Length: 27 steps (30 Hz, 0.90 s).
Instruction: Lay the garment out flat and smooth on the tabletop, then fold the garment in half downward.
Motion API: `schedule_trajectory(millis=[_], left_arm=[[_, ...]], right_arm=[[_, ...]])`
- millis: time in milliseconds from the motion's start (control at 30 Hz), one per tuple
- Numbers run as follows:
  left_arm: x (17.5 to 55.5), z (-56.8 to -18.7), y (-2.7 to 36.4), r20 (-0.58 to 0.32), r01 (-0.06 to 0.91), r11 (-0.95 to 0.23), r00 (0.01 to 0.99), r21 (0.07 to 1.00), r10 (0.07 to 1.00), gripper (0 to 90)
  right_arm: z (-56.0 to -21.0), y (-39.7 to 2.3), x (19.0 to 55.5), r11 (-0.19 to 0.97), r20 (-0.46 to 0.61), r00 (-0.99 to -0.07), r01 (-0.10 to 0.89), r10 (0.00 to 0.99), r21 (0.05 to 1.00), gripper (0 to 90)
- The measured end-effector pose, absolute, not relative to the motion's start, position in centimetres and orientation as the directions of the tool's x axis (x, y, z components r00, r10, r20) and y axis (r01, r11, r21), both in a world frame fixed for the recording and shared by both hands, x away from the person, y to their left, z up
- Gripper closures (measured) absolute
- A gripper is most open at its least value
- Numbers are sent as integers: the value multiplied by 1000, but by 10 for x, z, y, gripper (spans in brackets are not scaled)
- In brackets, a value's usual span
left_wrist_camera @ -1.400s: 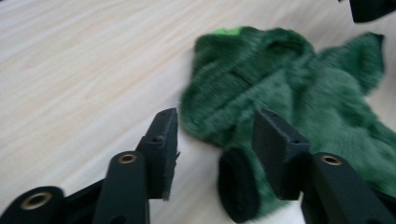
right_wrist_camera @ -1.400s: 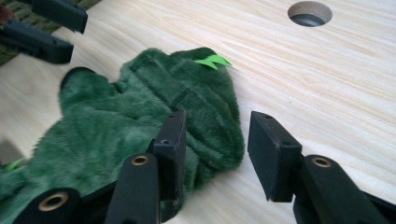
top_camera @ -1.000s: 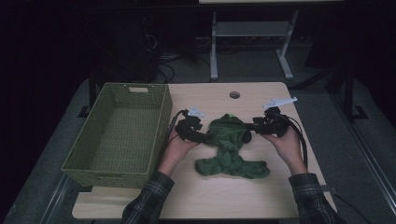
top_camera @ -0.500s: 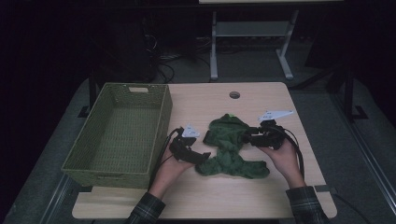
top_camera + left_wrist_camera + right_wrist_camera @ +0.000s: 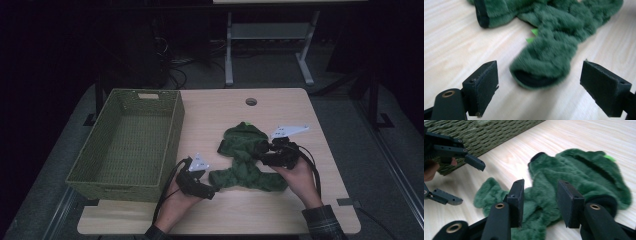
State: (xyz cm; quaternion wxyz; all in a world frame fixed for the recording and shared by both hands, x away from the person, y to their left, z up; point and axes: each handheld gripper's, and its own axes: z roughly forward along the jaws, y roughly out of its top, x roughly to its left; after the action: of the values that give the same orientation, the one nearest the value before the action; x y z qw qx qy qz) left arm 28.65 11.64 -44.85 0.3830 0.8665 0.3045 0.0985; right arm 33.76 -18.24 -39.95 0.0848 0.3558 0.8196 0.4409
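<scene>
A fuzzy green hooded garment lies crumpled on the wooden table. My left gripper sits at the garment's near left end. In the left gripper view, the left gripper is wide open after just opening. A dark-lined cuff lies on the table between its pads, untouched. My right gripper is over the garment's right side. In the right gripper view, its jaws have just been closing and stand narrowly apart with green fleece between them. No pad visibly presses on it. The left gripper shows there too.
A woven green basket stands empty at the table's left, close to my left hand; its wall shows in the right gripper view. A cable hole is near the far edge. A metal stand stands beyond the table.
Both hands have come toward the near edge. The left gripper has let go of the garment, opened wide and dropped to its lower cuff. The garment now lies more bunched.
</scene>
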Motion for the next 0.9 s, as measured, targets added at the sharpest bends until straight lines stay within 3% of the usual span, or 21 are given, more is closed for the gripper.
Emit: schedule_trajectory(millis=[600, 900], left_arm=[[253, -470, 128, -61, 456, -554, 807, 696, 588, 143], [250, -477, 129, 3, 396, -568, 819, 721, 574, 142]], right_arm=[[-411, -133, 319, 446, 173, -808, 473, 564, 760, 668], [-416, -105, 308, 485, 168, -847, 439, 504, 756, 694]])
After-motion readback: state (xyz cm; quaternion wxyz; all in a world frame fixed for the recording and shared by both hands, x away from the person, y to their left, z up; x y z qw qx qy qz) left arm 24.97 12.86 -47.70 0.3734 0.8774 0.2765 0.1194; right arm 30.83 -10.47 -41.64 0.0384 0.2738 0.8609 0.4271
